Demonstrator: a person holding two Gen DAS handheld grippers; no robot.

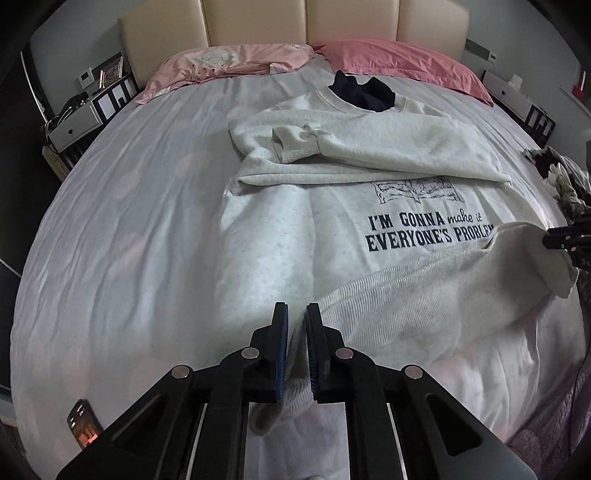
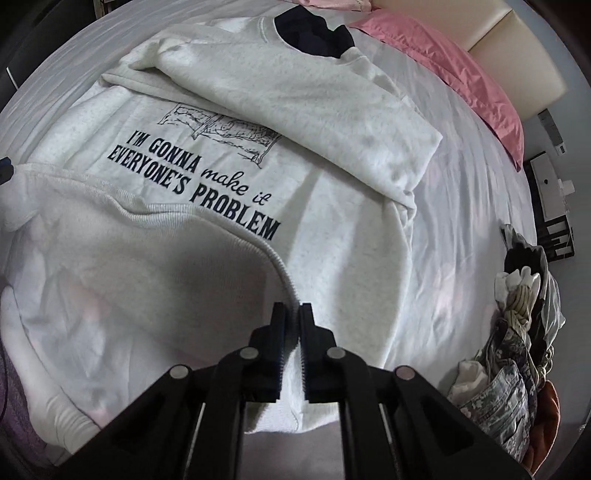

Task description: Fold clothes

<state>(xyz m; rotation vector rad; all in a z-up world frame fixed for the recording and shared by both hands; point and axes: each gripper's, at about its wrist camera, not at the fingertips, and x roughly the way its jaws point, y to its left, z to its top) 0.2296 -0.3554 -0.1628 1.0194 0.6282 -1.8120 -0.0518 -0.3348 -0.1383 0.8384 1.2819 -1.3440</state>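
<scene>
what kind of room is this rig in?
Almost certainly a bedroom: a bed with pink pillows, a padded headboard, and a nightstand beside it.

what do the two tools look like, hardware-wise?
Both match: the left tool and right tool have matte black angular linkage arms with round silver pins at the joints, and two flat parallel fingers lined with blue ribbed pads. No cables, markings or sleeves are visible.
</scene>
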